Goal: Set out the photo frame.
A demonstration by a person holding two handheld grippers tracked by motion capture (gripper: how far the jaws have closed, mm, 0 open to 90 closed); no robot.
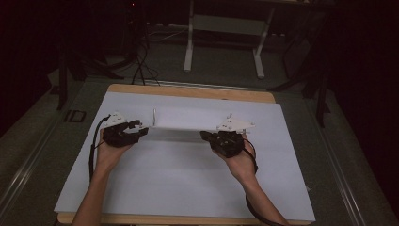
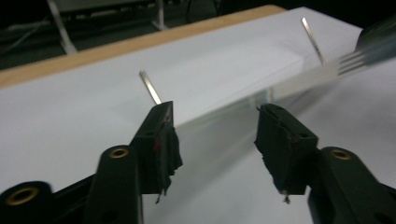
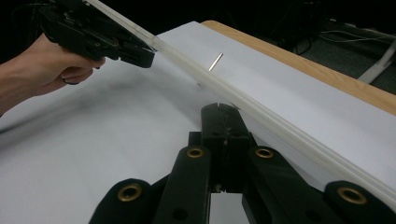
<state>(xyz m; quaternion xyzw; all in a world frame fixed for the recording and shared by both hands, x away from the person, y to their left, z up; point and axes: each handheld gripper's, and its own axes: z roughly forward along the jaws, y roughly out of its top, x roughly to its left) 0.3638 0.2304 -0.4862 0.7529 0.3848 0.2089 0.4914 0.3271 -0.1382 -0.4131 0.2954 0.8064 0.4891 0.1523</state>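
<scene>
Apparently light, stiff and thin, a white strip (image 1: 188,127) spans between both hands above the tabletop (image 1: 188,188), best held by its ends; left gripper (image 2: 215,135) fingers gape around it, right gripper (image 3: 224,116) fingers are closed beside it

Two grippers, one strip, two pins, one sheet.
Two grippers (image 1: 141,128) (image 1: 205,136) are showing, one white strip (image 1: 188,120) is lying between them, two metal pins (image 2: 150,87) (image 2: 312,39) are standing beyond the left gripper's jaws, and one white sheet (image 1: 179,174) is covering one table (image 1: 188,92).
</scene>
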